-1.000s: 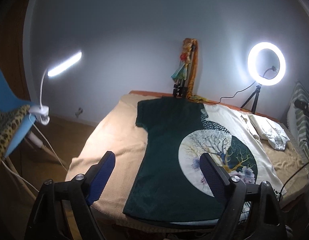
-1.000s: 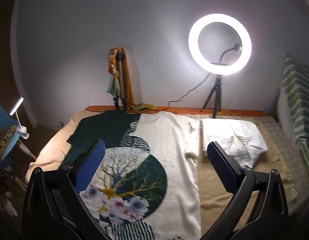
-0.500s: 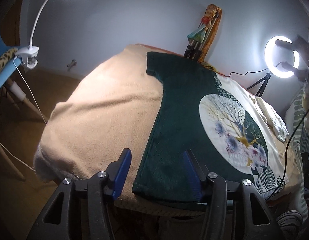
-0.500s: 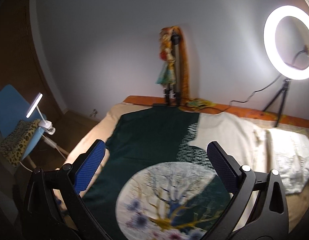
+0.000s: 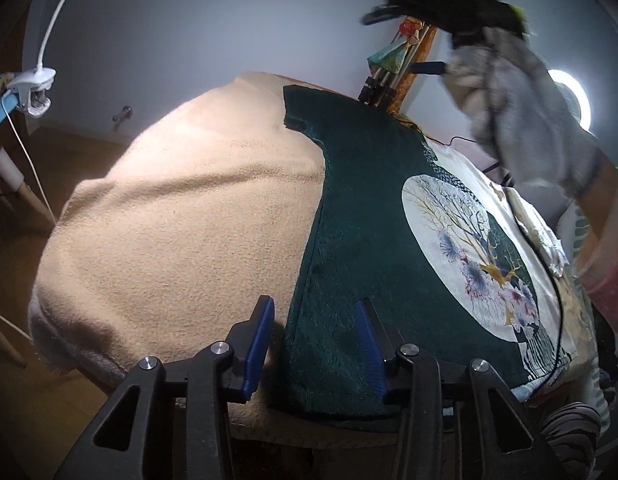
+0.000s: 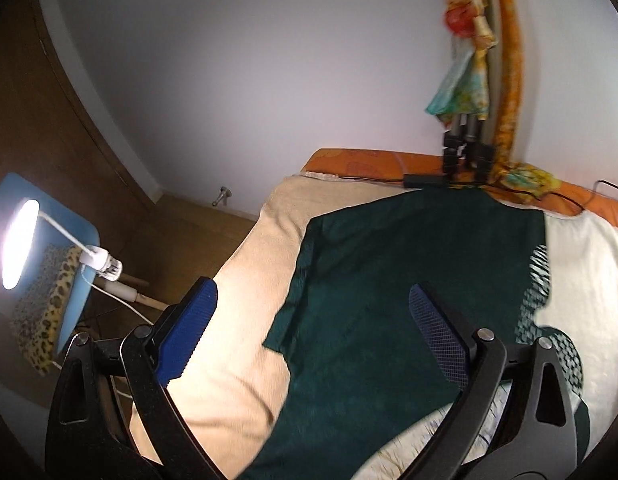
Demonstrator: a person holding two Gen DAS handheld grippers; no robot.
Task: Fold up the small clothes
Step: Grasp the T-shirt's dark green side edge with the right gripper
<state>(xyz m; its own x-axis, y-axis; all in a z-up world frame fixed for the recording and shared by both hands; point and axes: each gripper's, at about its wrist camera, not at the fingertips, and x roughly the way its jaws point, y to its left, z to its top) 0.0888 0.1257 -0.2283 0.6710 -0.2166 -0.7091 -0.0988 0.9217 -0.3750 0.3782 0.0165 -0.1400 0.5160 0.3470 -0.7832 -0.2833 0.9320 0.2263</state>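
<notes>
The left claw (image 5: pixel 315 344) is closing down over the near corner of the tee (image 5: pixel 365 208), with the dark green hem sitting between its blue pads (image 5: pixel 261 340) (not pinched yet, far as I can see). The tee is lying flat on the beige blanket (image 5: pixel 181 216). The right claw (image 6: pixel 309 320) is hanging wide open above the tee's green sleeve, gripping nothing.
</notes>
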